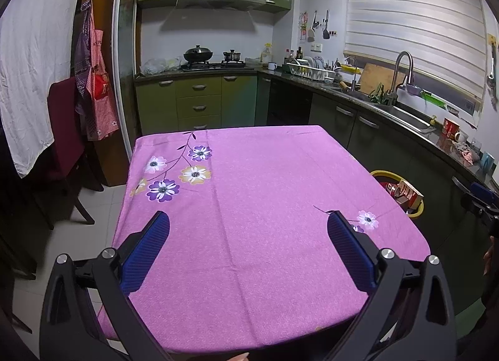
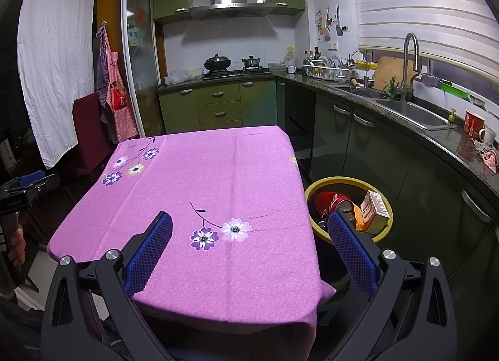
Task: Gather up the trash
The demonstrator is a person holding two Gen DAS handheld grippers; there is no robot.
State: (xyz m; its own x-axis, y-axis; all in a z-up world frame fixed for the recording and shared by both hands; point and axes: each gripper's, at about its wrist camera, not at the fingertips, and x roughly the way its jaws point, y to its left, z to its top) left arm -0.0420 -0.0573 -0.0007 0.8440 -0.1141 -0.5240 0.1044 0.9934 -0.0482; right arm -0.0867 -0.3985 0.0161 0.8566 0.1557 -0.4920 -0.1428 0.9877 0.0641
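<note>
A yellow-rimmed trash bin (image 2: 322, 181) stands on the floor right of the table and holds a red can (image 2: 329, 200), a small carton (image 2: 375, 209) and an orange item. It also shows in the left wrist view (image 1: 382, 173). The table has a pink flowered cloth (image 1: 249, 205) with no loose items on it. My left gripper (image 1: 248, 220) is open and empty above the table's near side. My right gripper (image 2: 249, 220) is open and empty above the table's near right corner, beside the bin.
A dark red chair (image 2: 89, 130) stands left of the table. Green cabinets, a stove (image 2: 230, 71) and a counter with a sink (image 2: 414, 113) run along the back and right. The other gripper shows at the left edge of the right wrist view (image 2: 28, 186).
</note>
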